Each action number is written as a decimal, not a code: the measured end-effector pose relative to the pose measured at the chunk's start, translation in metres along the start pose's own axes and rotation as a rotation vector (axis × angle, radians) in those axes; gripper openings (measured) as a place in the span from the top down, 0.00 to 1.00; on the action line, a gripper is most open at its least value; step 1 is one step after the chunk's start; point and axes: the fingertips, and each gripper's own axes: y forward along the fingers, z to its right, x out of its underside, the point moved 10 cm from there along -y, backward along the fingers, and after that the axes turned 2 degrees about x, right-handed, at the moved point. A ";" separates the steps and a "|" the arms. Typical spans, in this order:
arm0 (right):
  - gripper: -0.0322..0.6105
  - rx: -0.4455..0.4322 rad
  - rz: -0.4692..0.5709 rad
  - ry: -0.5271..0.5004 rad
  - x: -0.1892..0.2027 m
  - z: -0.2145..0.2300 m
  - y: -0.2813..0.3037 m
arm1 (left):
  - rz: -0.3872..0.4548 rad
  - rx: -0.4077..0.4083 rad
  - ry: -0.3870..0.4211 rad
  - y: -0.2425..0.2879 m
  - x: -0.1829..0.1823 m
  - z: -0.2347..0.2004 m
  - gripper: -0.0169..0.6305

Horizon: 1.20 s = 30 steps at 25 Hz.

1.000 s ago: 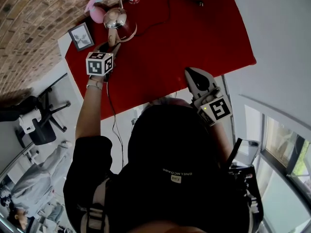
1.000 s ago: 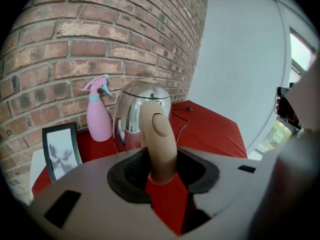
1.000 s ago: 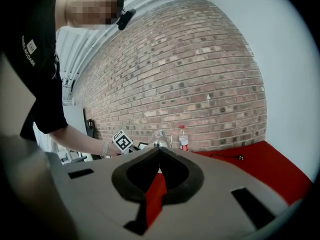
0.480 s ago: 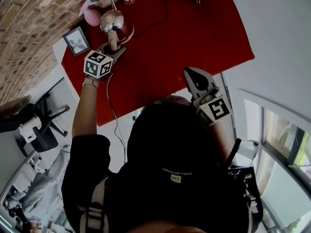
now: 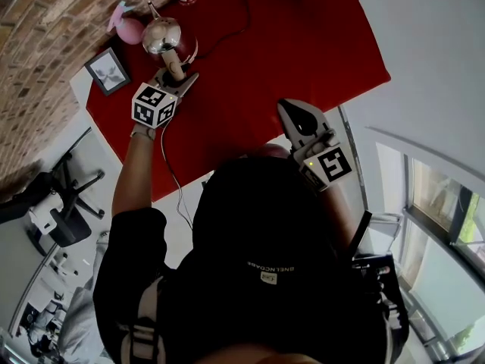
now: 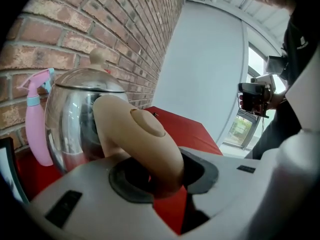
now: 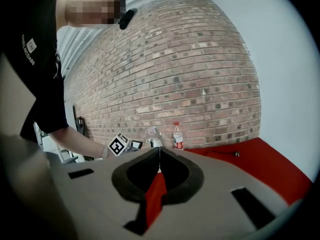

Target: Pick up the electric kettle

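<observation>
Since a second ago, the left claw [image 5: 179, 80] has been carried forward and turned, and its jaws have been drawn in round the handle [image 6: 140, 134] of the kettle [image 5: 161, 36]; the right claw [image 7: 159, 160] has hardly been shifted. The beige handle is now pinched between the left claw's pads, and the steel body stands upright on the red desk [image 5: 303, 44] just ahead of that claw. A pink spray bottle [image 6: 35, 119] is seen just beyond the kettle to the claw's left, and a picture frame [image 5: 106, 70] lies further to its left. The right claw is pressed together on nothing and is held well apart, back by the near edge of the desk.

The grasp is judged to be made and the lift not yet begun. The pinch should be kept firm, since the handle is smooth and rounded and the body's weight hangs ahead of it. The kettle should be raised straight up and kept level, so that it is not tipped into the spray bottle, and the cord [image 5: 227, 21] trailing across the desk should be left slack
</observation>
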 end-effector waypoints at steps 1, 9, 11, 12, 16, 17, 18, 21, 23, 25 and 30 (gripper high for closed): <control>0.94 0.001 0.000 -0.001 0.000 0.000 0.001 | 0.001 0.001 0.004 0.000 0.000 0.000 0.77; 0.94 -0.006 0.010 0.000 -0.003 0.003 0.003 | 0.021 -0.014 0.013 -0.003 -0.006 0.002 0.77; 0.94 -0.008 0.011 -0.001 -0.003 0.004 0.003 | 0.016 -0.021 0.030 -0.003 -0.008 0.003 0.77; 0.94 -0.009 0.011 -0.001 -0.002 0.005 0.003 | 0.010 -0.022 0.050 -0.002 -0.009 0.004 0.77; 0.94 -0.010 0.014 0.000 -0.001 0.007 0.000 | -0.028 0.000 0.150 0.001 -0.017 0.016 0.77; 0.94 -0.010 0.015 0.000 -0.001 0.008 -0.001 | -0.036 0.006 0.163 0.001 -0.020 0.020 0.76; 0.94 -0.011 0.017 0.000 -0.001 0.010 -0.003 | -0.043 0.008 0.172 0.002 -0.023 0.023 0.77; 0.94 -0.018 0.026 -0.002 -0.002 0.014 -0.006 | -0.057 0.005 0.191 -0.001 -0.028 0.033 0.77; 0.94 -0.026 0.035 -0.005 -0.004 0.016 -0.007 | -0.065 0.006 0.209 -0.003 -0.032 0.039 0.77; 0.94 -0.035 0.044 -0.009 -0.005 0.017 -0.010 | -0.068 0.010 0.228 -0.006 -0.036 0.047 0.78; 0.94 -0.049 0.053 -0.010 -0.004 0.021 -0.015 | -0.032 0.007 0.227 -0.011 -0.049 0.064 0.80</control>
